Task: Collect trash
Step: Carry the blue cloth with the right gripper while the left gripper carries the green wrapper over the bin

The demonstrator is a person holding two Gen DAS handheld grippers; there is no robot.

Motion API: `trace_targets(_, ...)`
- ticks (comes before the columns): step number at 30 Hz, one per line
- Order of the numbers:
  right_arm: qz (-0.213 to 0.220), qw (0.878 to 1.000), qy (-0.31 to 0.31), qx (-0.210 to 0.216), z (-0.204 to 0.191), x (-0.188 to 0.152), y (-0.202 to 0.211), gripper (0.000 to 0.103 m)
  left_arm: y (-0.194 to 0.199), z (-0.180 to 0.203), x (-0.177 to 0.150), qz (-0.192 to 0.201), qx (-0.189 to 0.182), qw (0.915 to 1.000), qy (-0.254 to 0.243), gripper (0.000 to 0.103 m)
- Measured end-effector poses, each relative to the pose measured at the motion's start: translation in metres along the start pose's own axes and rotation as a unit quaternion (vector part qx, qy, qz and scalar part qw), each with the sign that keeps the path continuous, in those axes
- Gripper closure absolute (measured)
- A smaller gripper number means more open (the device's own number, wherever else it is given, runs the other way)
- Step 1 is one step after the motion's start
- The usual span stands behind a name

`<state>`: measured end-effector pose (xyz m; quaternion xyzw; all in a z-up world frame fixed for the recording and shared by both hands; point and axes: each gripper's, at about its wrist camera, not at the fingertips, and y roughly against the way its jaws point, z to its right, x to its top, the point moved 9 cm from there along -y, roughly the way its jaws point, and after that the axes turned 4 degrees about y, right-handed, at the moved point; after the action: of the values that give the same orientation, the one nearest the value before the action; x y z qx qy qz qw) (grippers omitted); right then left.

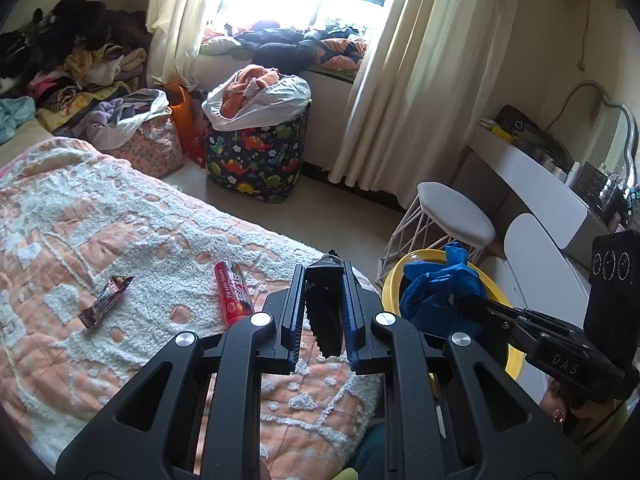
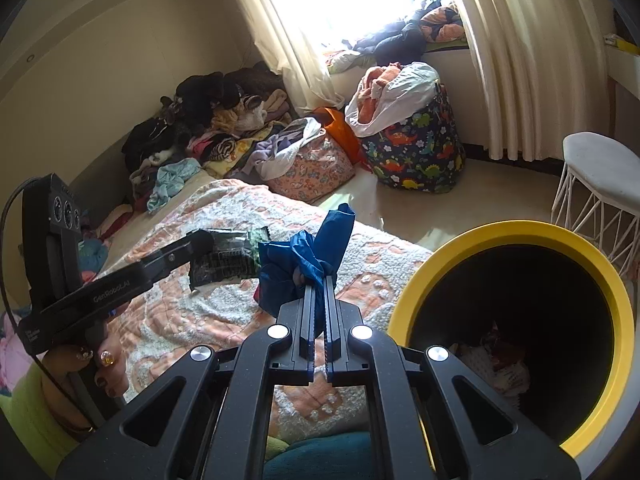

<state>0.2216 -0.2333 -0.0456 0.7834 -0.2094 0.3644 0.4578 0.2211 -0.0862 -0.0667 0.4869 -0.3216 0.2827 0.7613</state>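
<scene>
Two grippers, both loaded, so nothing is free for a fresh grab right now. The left gripper (image 1: 323, 312) is clamped on a dark crinkly snack wrapper (image 1: 325, 306), pinched across its width with the sealed end poking out past the tips. The right gripper (image 2: 319, 312) has its jaws nearly together on a bunched blue plastic bag (image 2: 304, 268), which flops out above and to the left of the tips.

Just right of that sits the yellow-rimmed bin (image 2: 504, 236), mouth tipped toward the camera, with some scraps already at the bottom. It's beside the corner of the bed (image 1: 120, 216), close to both grippers.

Further out on the bedspread lie a red cylindrical snack pack (image 1: 233, 294) and, well apart to its left, a dark brown candy wrapper (image 1: 105, 300).

Handling guesses: everything here looks featherweight. The wrappers are thin and slick, so they probably crumple, and a pinch at a crimped end seems safest. The red pack looks stiffer and could roll, so a grab across its middle seems better. The fluffy spread may snag the tips if they go low.
</scene>
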Motion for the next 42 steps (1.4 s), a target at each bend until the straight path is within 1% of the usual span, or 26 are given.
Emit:
trace_targets(11,0.017,0.999,-0.028,-0.015,0.031,0.008,0.014,0.099,-0.007,0.023,-0.01,-0.01,-0.01,0.9997,-0.02,0.091)
trace_targets(20,0.023,0.998,-0.038,-0.042,0.053,0.011,0.021,0.099,-0.011,0.044,-0.017,-0.018,-0.023,0.9989,-0.037,0.091)
trace_targets(42,0.03,0.991,-0.09,-0.093,0.111,0.006,0.036,0.099,-0.029,0.086,-0.041,-0.048,-0.06,0.9952,-0.061,0.091)
